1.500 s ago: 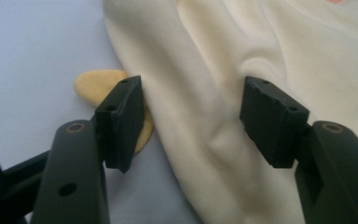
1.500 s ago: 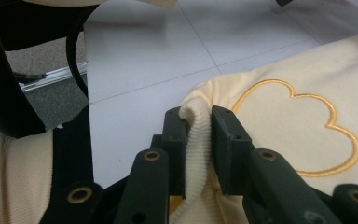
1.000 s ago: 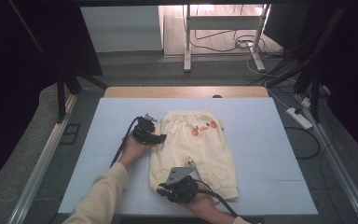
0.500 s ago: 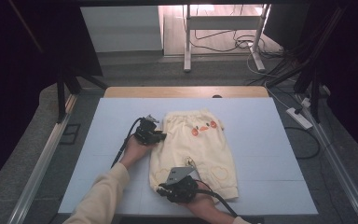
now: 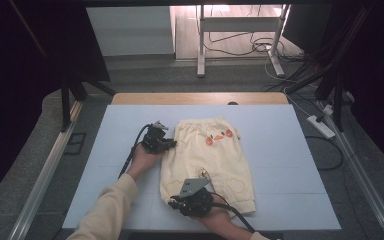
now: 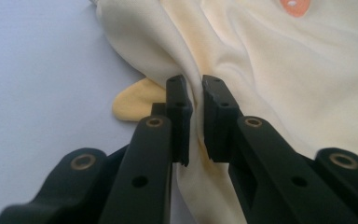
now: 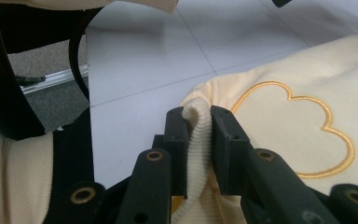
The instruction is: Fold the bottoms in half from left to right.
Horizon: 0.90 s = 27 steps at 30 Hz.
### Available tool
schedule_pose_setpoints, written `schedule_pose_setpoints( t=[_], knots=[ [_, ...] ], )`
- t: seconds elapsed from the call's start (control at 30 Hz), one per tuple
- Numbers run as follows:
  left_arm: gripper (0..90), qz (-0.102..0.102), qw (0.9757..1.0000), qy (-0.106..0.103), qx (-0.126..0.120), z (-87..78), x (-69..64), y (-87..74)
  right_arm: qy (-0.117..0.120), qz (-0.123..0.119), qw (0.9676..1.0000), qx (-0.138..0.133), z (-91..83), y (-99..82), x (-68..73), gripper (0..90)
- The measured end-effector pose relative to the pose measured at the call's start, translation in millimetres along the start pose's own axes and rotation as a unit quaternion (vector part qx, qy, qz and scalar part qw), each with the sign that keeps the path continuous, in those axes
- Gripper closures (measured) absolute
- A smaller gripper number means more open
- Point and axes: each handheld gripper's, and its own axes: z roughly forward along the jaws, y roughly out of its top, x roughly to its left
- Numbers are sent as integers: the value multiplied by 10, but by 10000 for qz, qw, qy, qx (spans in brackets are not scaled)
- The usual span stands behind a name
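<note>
Cream-yellow child's trousers (image 5: 215, 160) lie flat on the pale blue table (image 5: 290, 130), with an orange motif near the waist and heart outlines on the legs. My left gripper (image 5: 171, 144) is at the trousers' left edge below the waist. Its jaws have just been closing and are now shut on a raised fold of the cream fabric (image 6: 284, 70), seen in the left gripper (image 6: 196, 116) view. My right gripper (image 5: 175, 202) is at the near left leg end, shut on the ribbed cuff (image 7: 198, 140) beside an embroidered heart (image 7: 298, 126).
The table's wooden back edge (image 5: 200, 98) lies beyond the trousers. A power strip (image 5: 321, 126) and cables lie on the floor at the right. A metal rail (image 5: 45, 175) runs along the left. White stand legs (image 5: 200, 50) rise at the back.
The left gripper's jaws have drawn together on the trousers' edge. Both hands and the trousers stay where they were.
</note>
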Motion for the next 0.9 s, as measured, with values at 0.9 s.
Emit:
schedule_pose_setpoints(
  t=[0.9],
  knots=[
    [819, -226, 9990, -226, -323, -250, 78, 58, 8, 25, 9992, -389, -109, 67, 21, 786]
  ],
)
